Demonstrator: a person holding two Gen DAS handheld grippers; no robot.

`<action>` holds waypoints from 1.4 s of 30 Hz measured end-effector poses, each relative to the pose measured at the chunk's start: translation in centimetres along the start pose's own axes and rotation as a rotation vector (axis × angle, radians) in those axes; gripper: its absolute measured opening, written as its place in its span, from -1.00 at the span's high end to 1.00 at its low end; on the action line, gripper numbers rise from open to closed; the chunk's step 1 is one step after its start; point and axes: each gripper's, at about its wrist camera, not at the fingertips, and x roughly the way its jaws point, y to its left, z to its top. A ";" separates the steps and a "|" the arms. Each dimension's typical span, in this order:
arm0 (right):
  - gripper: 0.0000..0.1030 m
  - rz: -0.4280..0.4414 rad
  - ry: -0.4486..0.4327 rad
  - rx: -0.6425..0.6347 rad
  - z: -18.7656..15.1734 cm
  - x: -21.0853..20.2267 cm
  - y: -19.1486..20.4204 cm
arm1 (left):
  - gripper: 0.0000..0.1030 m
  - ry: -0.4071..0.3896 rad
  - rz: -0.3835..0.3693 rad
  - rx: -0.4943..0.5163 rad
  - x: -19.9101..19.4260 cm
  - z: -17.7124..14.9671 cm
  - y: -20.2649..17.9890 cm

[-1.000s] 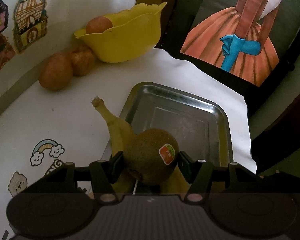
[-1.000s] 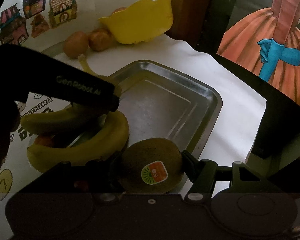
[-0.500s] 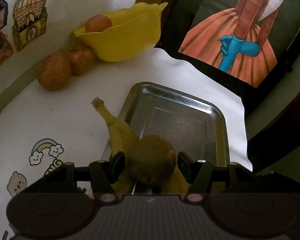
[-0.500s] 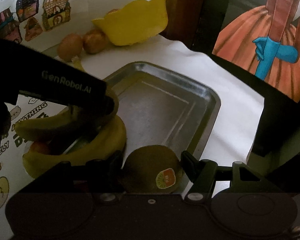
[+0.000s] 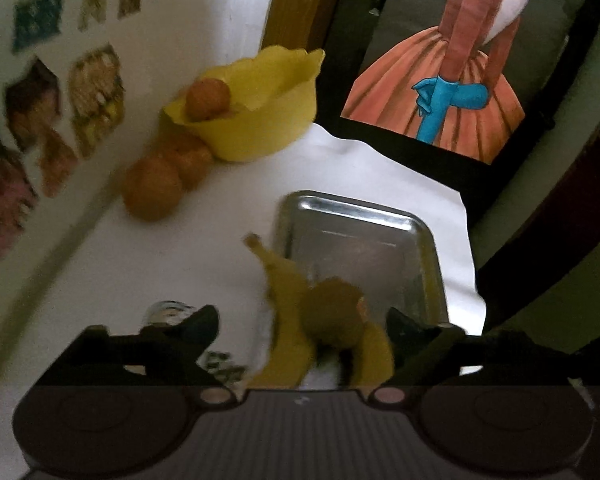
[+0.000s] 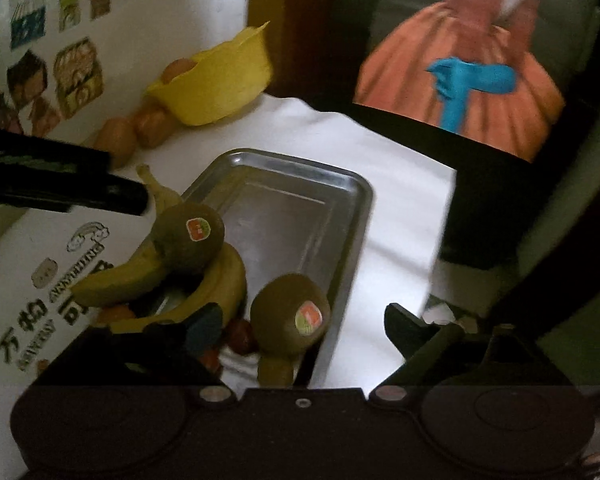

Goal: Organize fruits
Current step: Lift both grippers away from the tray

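kiwis: one [image 6: 290, 312] sits low in the metal tray [image 6: 340, 184], one [image 6: 188, 236] rests on the bananas [image 6: 204, 280] so fruit stays together | left gripper [image 5: 302, 334]: jaws wide apart, nothing held | right gripper [image 6: 302, 326]: jaws wide apart, nothing held | oranges [image 5: 152, 192] wait beside the yellow bowl [image 5: 252, 120] on the table [image 5: 160, 248]

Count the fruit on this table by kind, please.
Fuzzy brown kiwis with stickers: 2
Curved yellow bananas: 2
Round orange fruits, in and beside the yellow plastic bowl: 3
Total: 7, besides small red fruits too hidden to count.
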 end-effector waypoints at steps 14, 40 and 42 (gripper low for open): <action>-0.99 -0.010 0.236 0.182 -0.9 -9.2 5.1 | -0.99 0.149 0.137 0.065 -8.4 0.3 6.8; -0.99 0.142 0.324 0.073 4.6 -5.3 10.7 | -0.99 0.216 0.336 -0.085 -9.7 -0.3 13.0; -0.99 0.145 0.299 0.072 5.7 -5.3 10.6 | -0.99 0.205 0.334 -0.091 -9.6 0.0 13.0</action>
